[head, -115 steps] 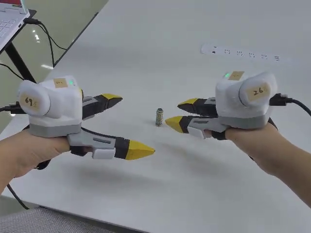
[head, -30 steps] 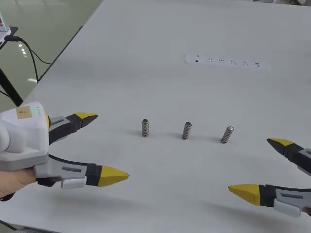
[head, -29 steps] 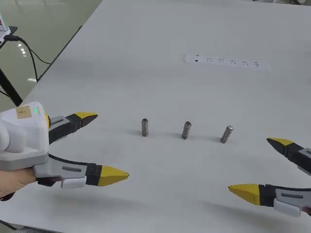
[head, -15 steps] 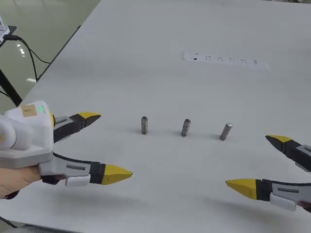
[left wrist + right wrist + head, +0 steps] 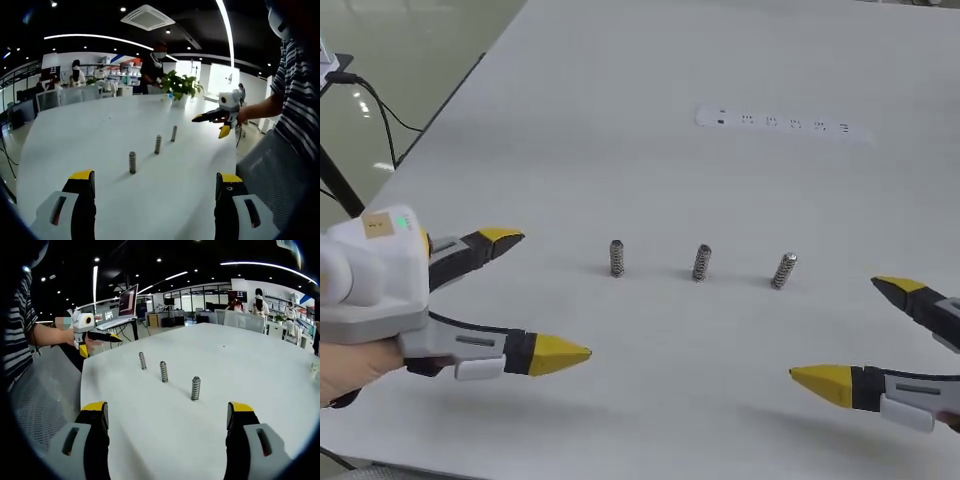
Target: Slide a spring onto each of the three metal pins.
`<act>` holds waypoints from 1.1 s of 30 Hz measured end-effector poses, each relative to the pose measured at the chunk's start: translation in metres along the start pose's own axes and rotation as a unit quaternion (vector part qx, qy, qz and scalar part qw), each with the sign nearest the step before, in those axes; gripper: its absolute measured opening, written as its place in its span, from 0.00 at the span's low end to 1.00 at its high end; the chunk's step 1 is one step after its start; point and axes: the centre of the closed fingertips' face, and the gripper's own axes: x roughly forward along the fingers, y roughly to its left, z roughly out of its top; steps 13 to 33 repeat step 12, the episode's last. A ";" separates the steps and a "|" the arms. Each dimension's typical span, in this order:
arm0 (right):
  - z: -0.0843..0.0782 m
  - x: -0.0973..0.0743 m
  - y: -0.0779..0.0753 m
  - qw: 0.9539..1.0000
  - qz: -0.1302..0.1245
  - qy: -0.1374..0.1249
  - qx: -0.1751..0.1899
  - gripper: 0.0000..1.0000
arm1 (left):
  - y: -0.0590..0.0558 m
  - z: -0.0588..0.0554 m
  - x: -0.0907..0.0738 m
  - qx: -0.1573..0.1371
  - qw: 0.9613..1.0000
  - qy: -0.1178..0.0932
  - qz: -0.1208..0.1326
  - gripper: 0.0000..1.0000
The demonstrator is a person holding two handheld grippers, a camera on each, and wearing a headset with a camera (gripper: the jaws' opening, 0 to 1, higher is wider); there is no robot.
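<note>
Three short metal pins stand in a row on the white table, each with a coil spring around it: left pin (image 5: 617,258), middle pin (image 5: 701,262), right pin (image 5: 783,270). The same row appears in the left gripper view, nearest pin (image 5: 132,162), and in the right gripper view, nearest pin (image 5: 195,388). My left gripper (image 5: 535,295) hovers open at the near left, a hand's width short of the row. My right gripper (image 5: 855,332) hovers open at the near right. Nothing is between either pair of jaws.
A white power strip (image 5: 782,124) lies far back on the table (image 5: 650,160). The table's left edge runs diagonally, with a black cable (image 5: 370,90) and floor beyond it. People and a potted plant (image 5: 181,86) stand beyond the table's far end.
Since the oldest frame both grippers have drawn apart and back from the middle, uncovering the whole row. Over the last second they have hardly moved.
</note>
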 end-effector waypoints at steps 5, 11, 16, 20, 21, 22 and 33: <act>0.000 -0.001 0.001 1.000 0.000 0.001 0.001 0.99 | -0.001 -0.001 0.002 -0.002 1.000 -0.001 -0.001 0.98; -0.004 0.000 0.001 1.000 0.000 0.005 0.002 0.99 | -0.001 -0.001 0.002 -0.005 1.000 -0.001 -0.002 0.98; -0.005 0.000 0.001 1.000 0.001 0.005 0.003 0.99 | -0.001 -0.002 0.002 -0.005 1.000 -0.001 -0.002 0.98; -0.005 0.000 0.001 1.000 0.001 0.005 0.003 0.99 | -0.001 -0.002 0.002 -0.005 1.000 -0.001 -0.002 0.98; -0.005 0.000 0.001 1.000 0.001 0.005 0.003 0.99 | -0.001 -0.002 0.002 -0.005 1.000 -0.001 -0.002 0.98; -0.005 0.000 0.001 1.000 0.001 0.005 0.003 0.99 | -0.001 -0.002 0.002 -0.005 1.000 -0.001 -0.002 0.98; -0.005 0.000 0.001 1.000 0.001 0.005 0.003 0.99 | -0.001 -0.002 0.002 -0.005 1.000 -0.001 -0.002 0.98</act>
